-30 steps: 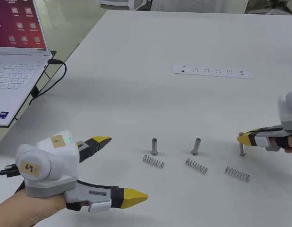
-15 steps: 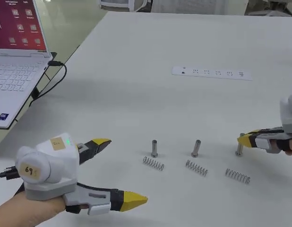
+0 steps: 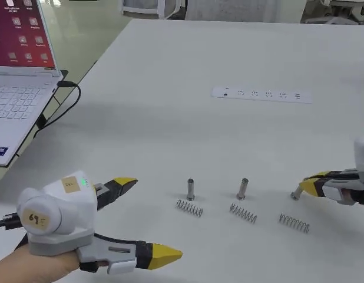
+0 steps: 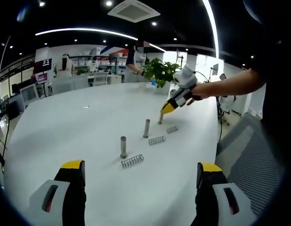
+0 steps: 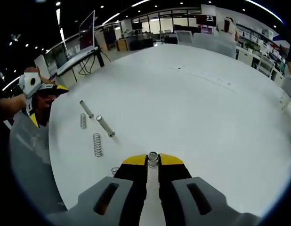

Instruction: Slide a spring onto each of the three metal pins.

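Note:
Two metal pins stand upright on the white table: the left pin and the middle pin. In front of each pin lies a spring: left spring, middle spring, right spring. My right gripper is shut on the third pin, which leans over at the table. My left gripper hovers open at the near left, holding nothing, a hand's width from the left spring.
An open laptop sits at the table's left edge, with a black cable beside it. A white power strip lies farther back. Bare tabletop surrounds the pins.
The right pin stood upright a second ago; it now leans over in my right gripper, which has drawn slightly right. The left gripper stays open in place. The head camera shifted a little.

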`<state>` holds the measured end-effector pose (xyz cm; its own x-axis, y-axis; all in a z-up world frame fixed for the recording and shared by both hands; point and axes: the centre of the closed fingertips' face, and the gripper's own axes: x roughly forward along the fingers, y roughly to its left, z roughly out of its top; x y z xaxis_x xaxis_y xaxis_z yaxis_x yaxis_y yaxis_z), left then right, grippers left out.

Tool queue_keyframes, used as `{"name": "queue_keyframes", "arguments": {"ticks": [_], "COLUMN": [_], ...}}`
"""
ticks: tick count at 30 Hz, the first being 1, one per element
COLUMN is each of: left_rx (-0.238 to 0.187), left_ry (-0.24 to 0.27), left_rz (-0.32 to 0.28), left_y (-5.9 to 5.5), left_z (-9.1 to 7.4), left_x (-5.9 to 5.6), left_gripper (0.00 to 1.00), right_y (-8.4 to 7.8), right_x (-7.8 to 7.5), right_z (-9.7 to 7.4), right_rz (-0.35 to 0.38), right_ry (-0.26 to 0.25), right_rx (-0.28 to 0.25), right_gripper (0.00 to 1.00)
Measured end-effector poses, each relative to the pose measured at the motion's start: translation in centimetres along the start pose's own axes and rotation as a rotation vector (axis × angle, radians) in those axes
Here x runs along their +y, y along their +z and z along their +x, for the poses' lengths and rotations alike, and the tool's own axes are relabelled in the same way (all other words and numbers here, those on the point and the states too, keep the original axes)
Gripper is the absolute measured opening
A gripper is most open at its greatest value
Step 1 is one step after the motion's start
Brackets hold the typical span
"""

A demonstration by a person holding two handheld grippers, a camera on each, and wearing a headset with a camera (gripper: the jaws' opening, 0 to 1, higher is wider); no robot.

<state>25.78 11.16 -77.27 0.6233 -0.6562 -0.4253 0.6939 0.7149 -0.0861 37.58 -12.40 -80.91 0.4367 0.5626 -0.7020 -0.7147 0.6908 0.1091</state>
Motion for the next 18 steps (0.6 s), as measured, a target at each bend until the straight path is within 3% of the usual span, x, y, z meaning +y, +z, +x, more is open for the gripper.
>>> {"name": "queue_keyframes", "arguments": {"ticks": [9,18], "left_rx": [-0.009,-0.026], "left_ry": [-0.007,0.010], "left_rz": [0.002,-0.004], "left_y": [0.20,0.32], "left_z": [0.08,-0.26], "left_x": [-0.29,0.15], "left_gripper": [0.96,0.97], "right_y": [-0.16,-0.25], "right_x": [0.43,0.52], "right_z": [-0.21,-0.29], "right_rz": [-0.053,-0.072], "right_ry": [-0.008,-0.006], "right_rx": [0.011,0.017], "right_gripper": [0.06,0.06]}}
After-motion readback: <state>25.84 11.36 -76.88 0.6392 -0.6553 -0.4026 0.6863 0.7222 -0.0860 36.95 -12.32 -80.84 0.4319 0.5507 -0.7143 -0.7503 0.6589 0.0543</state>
